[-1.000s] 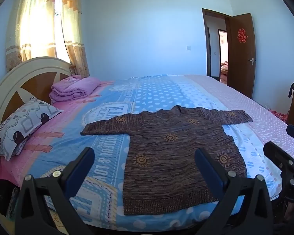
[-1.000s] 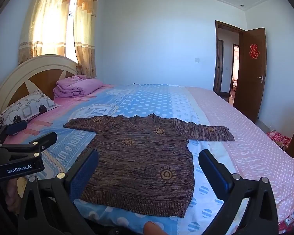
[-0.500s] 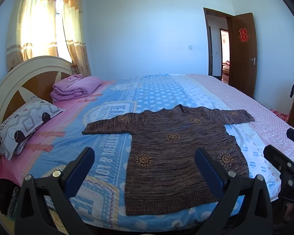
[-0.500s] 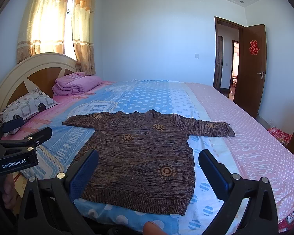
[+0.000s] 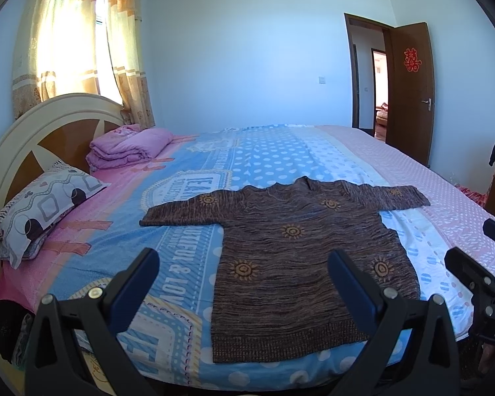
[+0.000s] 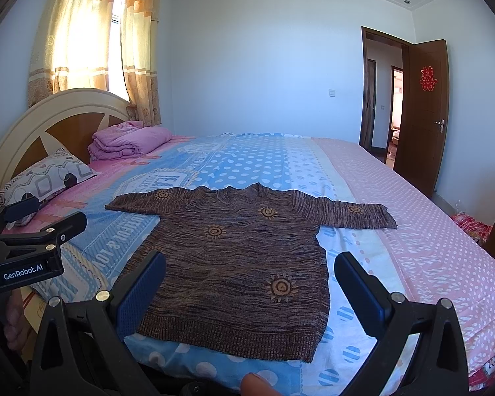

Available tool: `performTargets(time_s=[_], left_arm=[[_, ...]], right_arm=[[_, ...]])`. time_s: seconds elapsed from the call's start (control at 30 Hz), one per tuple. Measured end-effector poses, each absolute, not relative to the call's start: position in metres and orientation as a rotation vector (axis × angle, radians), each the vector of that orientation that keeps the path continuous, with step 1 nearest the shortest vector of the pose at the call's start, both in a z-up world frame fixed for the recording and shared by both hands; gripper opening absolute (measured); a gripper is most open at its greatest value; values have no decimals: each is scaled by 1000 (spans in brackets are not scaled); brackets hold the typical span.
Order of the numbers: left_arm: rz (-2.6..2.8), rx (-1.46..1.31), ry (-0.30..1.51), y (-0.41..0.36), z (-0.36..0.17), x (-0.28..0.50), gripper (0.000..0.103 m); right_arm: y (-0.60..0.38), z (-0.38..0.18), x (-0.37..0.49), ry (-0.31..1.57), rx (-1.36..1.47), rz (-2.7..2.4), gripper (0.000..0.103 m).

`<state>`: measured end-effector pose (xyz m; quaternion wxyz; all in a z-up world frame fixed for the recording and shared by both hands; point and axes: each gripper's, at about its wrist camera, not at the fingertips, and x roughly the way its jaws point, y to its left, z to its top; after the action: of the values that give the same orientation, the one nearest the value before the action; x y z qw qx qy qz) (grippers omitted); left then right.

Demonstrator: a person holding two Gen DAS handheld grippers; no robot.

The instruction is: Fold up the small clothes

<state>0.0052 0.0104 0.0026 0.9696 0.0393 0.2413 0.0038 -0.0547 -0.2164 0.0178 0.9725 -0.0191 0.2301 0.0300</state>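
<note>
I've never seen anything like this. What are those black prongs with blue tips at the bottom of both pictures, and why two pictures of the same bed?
There is no robot here. A person holds a two-fingered tool in each hand, and each tool carries a wide-angle camera looking forward along its fingers. So one picture is from the left hand-held gripper, the other from the right hand-held gripper. The blue tips are the pads on their fingers. Each camera also catches the other tool at the edge of its view.

Both are open and hold nothing; they hover at the near edge of the bed. On the patterned sheet lies a brown knitted sweater, spread flat with both sleeves out, not yet folded. Near the headboard sit a pillow and a folded pink blanket. An open wooden door is on the right.
</note>
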Motion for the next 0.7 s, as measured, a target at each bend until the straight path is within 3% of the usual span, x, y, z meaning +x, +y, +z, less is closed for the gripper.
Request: performTargets(time_s=[0.7], left_arm=[[10,71,488,15,1,5,103]], right_arm=[[-216,16,-54,467,-38,61,102]])
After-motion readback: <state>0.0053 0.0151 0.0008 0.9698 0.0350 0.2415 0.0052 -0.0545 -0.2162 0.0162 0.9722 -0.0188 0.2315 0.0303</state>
